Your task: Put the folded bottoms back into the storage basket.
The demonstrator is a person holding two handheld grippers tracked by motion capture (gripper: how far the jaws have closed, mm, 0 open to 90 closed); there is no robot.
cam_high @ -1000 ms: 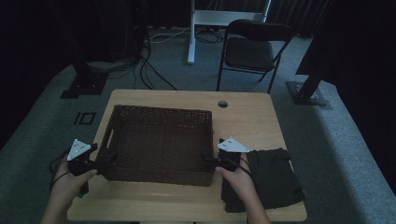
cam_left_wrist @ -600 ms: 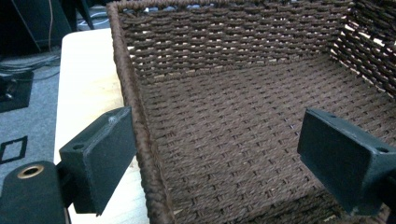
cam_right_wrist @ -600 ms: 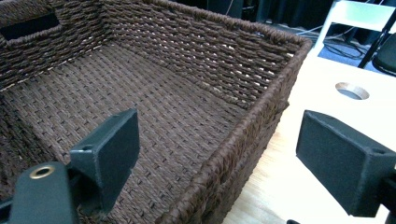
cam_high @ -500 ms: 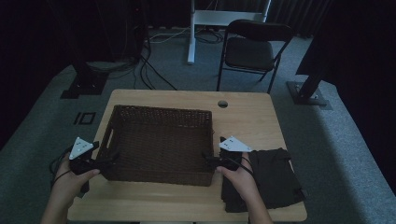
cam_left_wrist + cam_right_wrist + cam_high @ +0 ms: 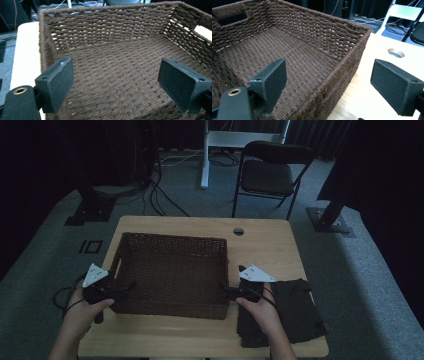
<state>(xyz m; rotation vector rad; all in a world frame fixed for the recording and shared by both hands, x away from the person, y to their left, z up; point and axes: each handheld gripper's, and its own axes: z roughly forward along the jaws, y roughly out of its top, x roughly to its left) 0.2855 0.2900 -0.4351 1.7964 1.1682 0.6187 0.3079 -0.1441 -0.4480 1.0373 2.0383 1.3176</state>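
A rectangular dark brown woven wicker basket (image 5: 172, 272) sits on a light wooden table (image 5: 265, 245). The left gripper (image 5: 121, 290) and right gripper (image 5: 226, 291) each straddle a basket side wall, jaws spread wide, grasping nothing.

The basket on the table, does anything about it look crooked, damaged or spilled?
Nothing stands out. The woven basket sits flat and square on the table, empty, its weave intact. The left gripper and right gripper are open at its two ends.
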